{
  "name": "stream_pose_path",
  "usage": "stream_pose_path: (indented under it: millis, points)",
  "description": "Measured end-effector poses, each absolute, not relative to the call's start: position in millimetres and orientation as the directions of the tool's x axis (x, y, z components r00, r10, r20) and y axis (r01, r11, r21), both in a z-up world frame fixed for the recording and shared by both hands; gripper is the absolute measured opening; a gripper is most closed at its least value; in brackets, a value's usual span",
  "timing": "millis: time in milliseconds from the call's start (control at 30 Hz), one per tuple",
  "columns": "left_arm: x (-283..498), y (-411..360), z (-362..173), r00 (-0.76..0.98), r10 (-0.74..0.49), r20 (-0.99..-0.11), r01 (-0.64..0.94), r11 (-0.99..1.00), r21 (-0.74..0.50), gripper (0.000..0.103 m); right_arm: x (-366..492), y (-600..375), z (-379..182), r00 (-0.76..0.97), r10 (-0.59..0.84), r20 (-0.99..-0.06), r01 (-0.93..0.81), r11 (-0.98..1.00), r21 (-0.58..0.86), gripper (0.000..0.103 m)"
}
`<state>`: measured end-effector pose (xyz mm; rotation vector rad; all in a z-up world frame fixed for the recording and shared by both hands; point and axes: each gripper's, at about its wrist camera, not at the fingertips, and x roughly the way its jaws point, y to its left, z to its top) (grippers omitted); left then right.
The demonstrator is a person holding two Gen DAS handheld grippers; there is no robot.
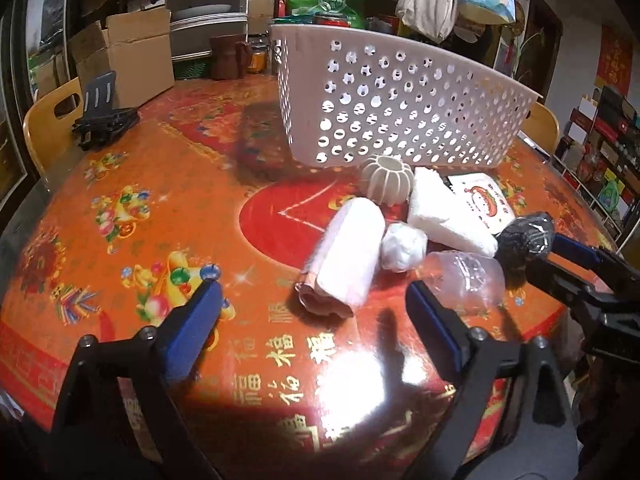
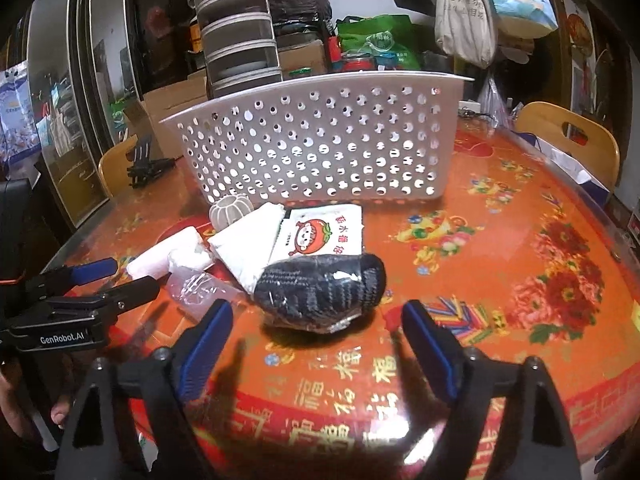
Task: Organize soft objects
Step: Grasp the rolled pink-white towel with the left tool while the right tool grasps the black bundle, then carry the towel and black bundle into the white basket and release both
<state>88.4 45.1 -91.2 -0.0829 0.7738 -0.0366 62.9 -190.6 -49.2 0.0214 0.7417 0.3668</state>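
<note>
A heap of soft things lies on the red patterned table (image 1: 168, 200) in front of a white perforated basket (image 1: 400, 108). My left gripper (image 1: 312, 292) stands open just short of a rolled pink-white towel (image 1: 348, 256); nothing touches its pads. Beside the towel lie a small white wrapped ball (image 1: 402, 248), a clear plastic bag (image 1: 468, 276), a white folded cloth (image 1: 444, 216), a cartoon-printed packet (image 1: 484, 198) and a ribbed grey ball (image 1: 386, 178). My right gripper (image 2: 318, 312) is open, with a black sock bundle in clear wrap (image 2: 324, 290) just ahead of its fingertips, untouched.
A black folding stand (image 1: 102, 120) sits at the table's far left. Wooden chairs (image 2: 568, 140) stand at both sides. Cardboard boxes (image 1: 128, 52), stacked containers (image 2: 236, 44) and bags crowd the space behind the basket. In the right wrist view the left gripper (image 2: 134, 276) shows at the left.
</note>
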Motion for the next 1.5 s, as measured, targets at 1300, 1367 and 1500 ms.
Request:
stream_pose_path:
  millis: [1300,1367,1500]
  points:
    - [60.6,45.5,-63.2,0.811,-0.102,-0.577,0.060,0.994,-0.091,0.031,57.8,-199.3,-34.3,0.686,0.380,-0.620,-0.359,0.919,0.167,0.063]
    - [60.3,44.6,-56.3,0.820,-0.100,-0.564,0.061,0.994,-0.088,0.030,58.1,-201.0,-32.3,0.673,0.409,-0.616,-0.369,0.908,0.200,0.063]
    - [62.1,42.9,-40.7,0.839,-0.101,-0.535,0.065,0.994,-0.086,0.029,56.6,-200.8,-25.0,0.670,0.429,-0.606,-0.384,0.899,0.212,0.063]
